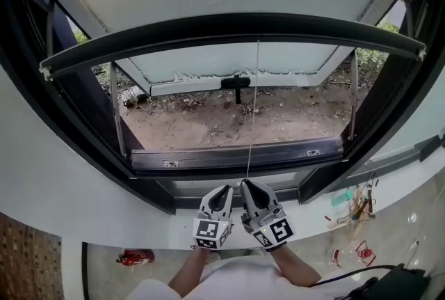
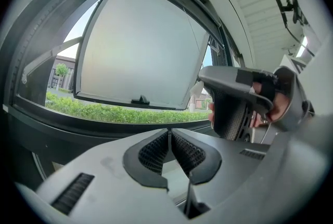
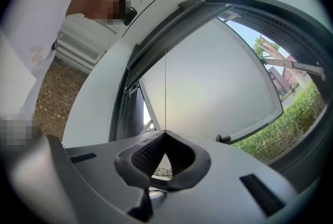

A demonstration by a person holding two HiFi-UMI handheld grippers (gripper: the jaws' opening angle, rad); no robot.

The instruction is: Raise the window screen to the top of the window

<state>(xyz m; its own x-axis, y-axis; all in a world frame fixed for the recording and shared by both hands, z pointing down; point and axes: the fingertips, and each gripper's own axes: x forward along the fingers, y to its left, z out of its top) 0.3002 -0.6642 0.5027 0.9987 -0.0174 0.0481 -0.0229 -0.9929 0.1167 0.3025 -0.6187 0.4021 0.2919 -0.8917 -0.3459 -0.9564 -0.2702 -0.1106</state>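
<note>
The window screen's dark bottom bar [image 1: 236, 28] crosses the window about a third of the way down, with grey mesh above it. A thin pull cord [image 1: 253, 111] hangs from the bar's middle down to my right gripper [image 1: 245, 185], which is shut on it. In the right gripper view the cord [image 3: 165, 93] runs straight up from the closed jaw tips [image 3: 165, 132]. My left gripper [image 1: 224, 191] sits just left of the right one, at the inner sill. It is shut with nothing between its pads [image 2: 156, 151]. Neither gripper touches the bar.
Beyond the frame the glass sash [image 1: 229, 65] stands tilted outward, its black handle [image 1: 236, 83] over bare ground. Tools and small clutter [image 1: 354, 208] lie on the sill at the right. A red extinguisher [image 1: 135, 257] stands on the floor at lower left.
</note>
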